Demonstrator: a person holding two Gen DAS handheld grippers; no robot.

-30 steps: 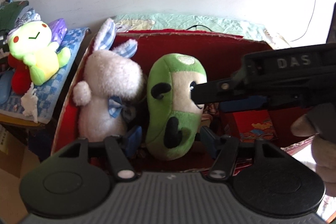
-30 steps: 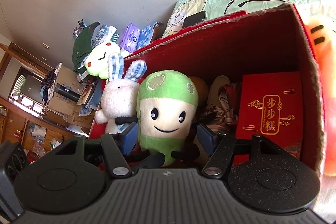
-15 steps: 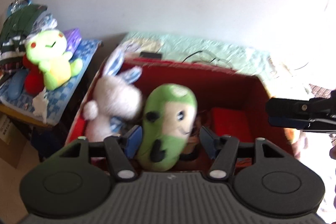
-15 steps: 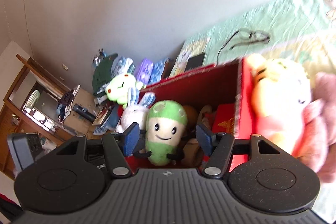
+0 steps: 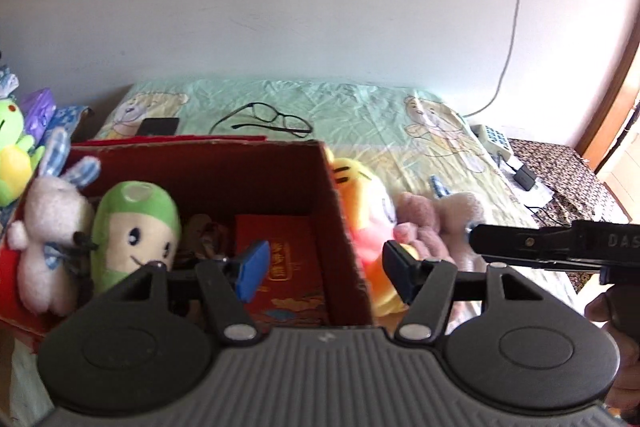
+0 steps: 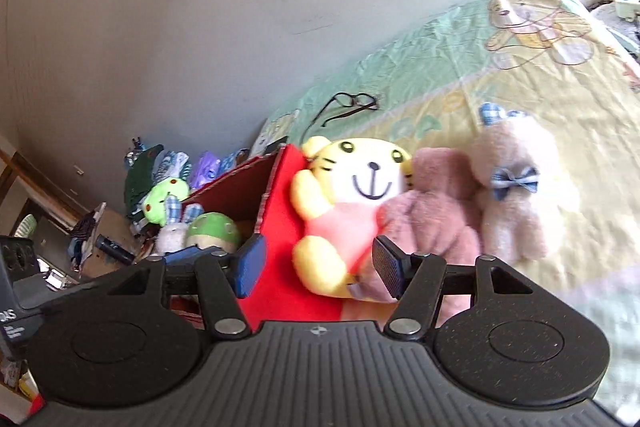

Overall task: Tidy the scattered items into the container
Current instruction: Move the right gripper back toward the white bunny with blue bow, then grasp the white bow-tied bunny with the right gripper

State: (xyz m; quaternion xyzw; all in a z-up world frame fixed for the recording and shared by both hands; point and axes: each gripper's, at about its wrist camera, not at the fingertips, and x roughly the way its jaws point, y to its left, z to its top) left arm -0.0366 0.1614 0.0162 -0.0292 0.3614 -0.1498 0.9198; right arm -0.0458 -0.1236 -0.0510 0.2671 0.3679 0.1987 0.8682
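Both claws have swung off the red box and over toward the bed's open side. The right claw (image 6: 318, 269), jaws spread and empty, having just eased inward, points straight at the yellow tiger plush (image 6: 352, 203), propped upright against the box's (image 6: 280, 227) outer wall. The left claw (image 5: 322, 273), spread and empty too, hangs over that wall, farther off. The right is nearer.

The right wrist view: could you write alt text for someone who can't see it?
An open two-finger gripper points at a yellow tiger plush leaning on the outside of a red box on a bed. A pink bear and a beige bear lie beside it; toys fill the box.
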